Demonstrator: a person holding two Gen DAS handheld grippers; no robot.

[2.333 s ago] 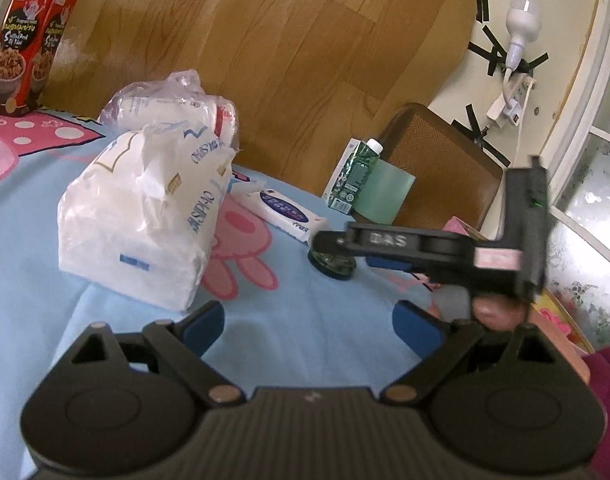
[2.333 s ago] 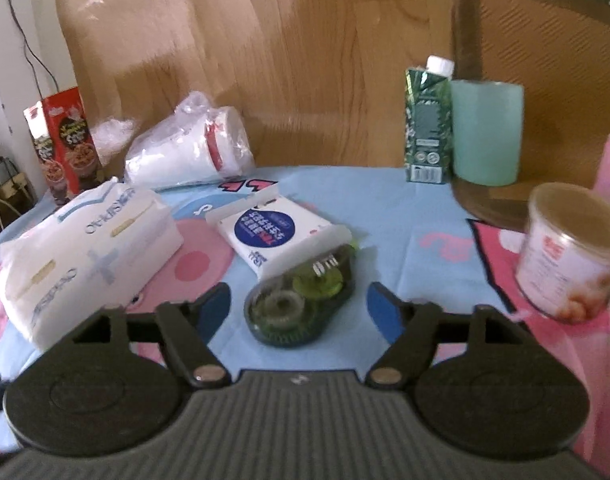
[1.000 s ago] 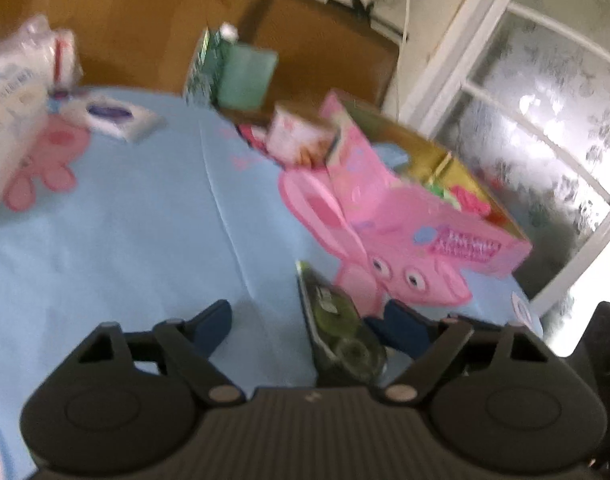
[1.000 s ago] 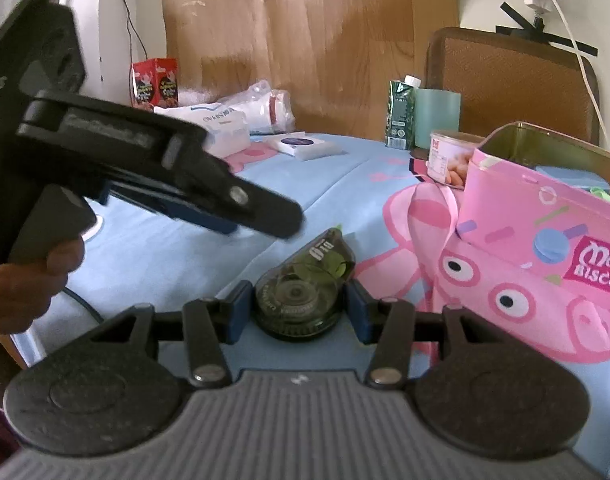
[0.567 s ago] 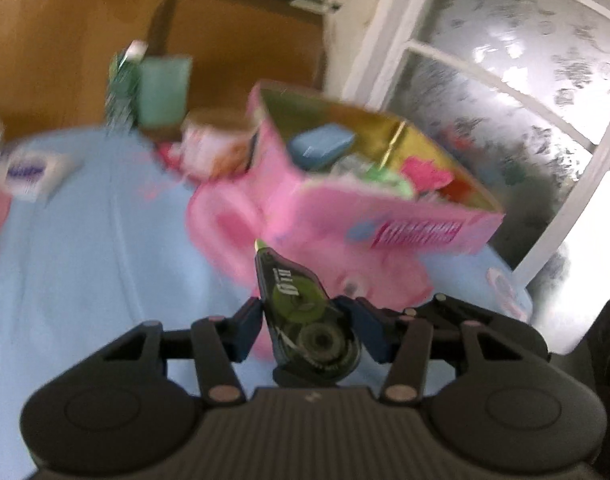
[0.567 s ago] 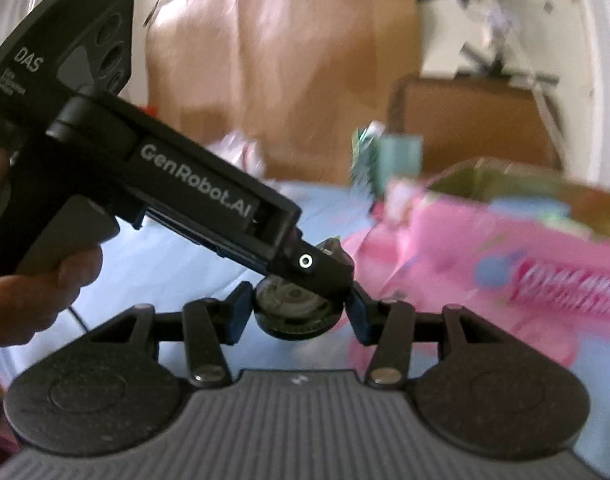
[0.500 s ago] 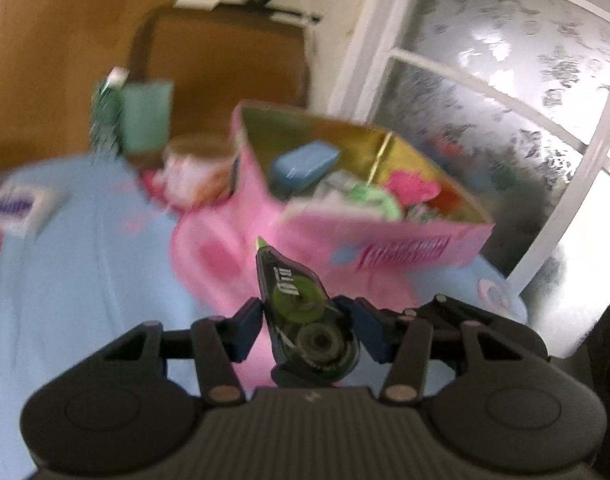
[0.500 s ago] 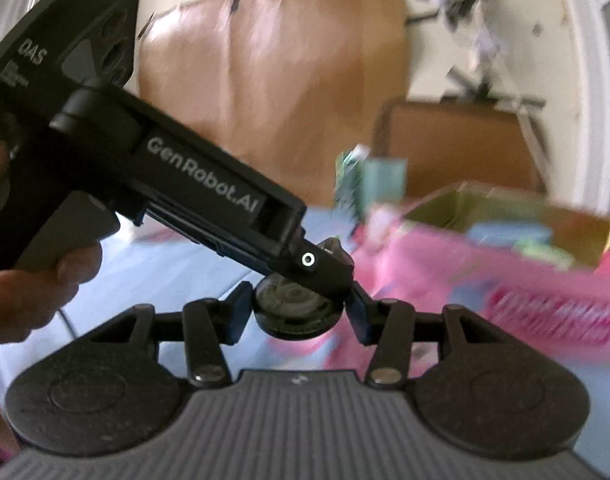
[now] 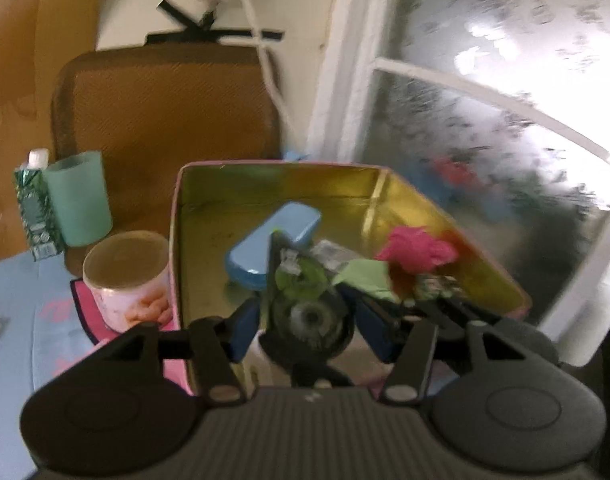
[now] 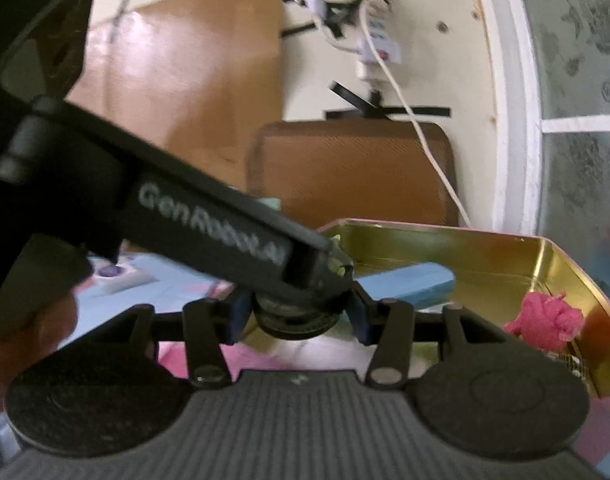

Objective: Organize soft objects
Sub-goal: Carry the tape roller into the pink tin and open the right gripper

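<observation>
Left wrist view puts the tape dispenser (image 9: 309,312) between your left hand-held gripper (image 9: 307,320) pads, whose jaws are opening, right above the pink tin (image 9: 176,240). In the right wrist view your right hand-held gripper (image 10: 297,314) clamps the same dispenser (image 10: 295,320) by its flat sides. It looks light, rigid and smooth-shelled, so likely slippery; hold it across the round wheel body, not the tapered nose. Only "GenRobot.AI" reads, on the left tool; the dispenser's label is blurred.
</observation>
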